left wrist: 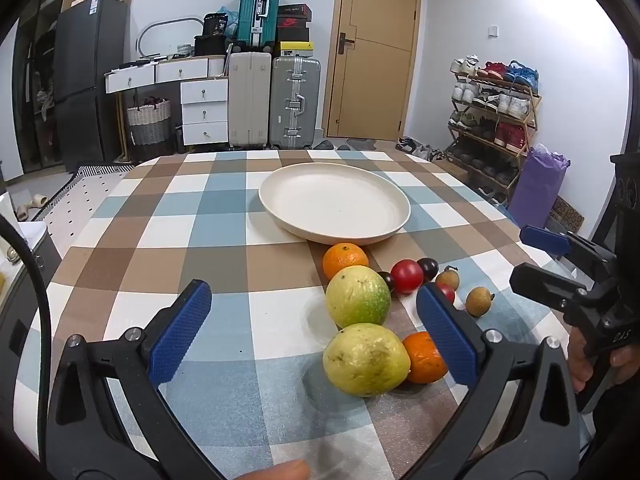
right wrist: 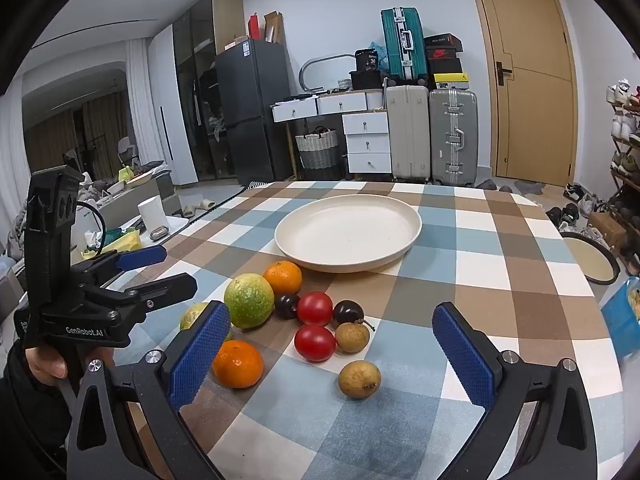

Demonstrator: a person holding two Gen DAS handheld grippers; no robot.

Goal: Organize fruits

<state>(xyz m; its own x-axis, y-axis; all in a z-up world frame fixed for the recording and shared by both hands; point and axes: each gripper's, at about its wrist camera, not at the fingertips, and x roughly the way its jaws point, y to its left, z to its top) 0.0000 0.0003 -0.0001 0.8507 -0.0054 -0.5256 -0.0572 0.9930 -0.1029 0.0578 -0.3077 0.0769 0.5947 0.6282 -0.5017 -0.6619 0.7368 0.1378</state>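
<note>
Closest thing to the left gripper (left wrist: 316, 328) is the near guava (left wrist: 365, 359), sitting on the tabletop (left wrist: 224, 240) just inside its right finger, fingers spread wide with nothing pinched. Second guava (left wrist: 357, 297) sits just beyond the fingertips, with one orange (left wrist: 423, 357) tucked against the right finger and another orange (left wrist: 345, 260) further out. Right gripper (right wrist: 340, 356) is also wide open and empty; between its fingers lie a brown longan (right wrist: 359, 379), two tomatoes (right wrist: 315, 343) and dark plums (right wrist: 348, 312). My guess: guavas are firm and fairly heavy, so grab across the widest middle. Tomatoes and plums look smooth and squishable, so go gentle. Longans are tiny and will probably roll. The cream plate (right wrist: 414, 226) past all the fingertips is empty, every fruit is on the cloth beside it.
</note>
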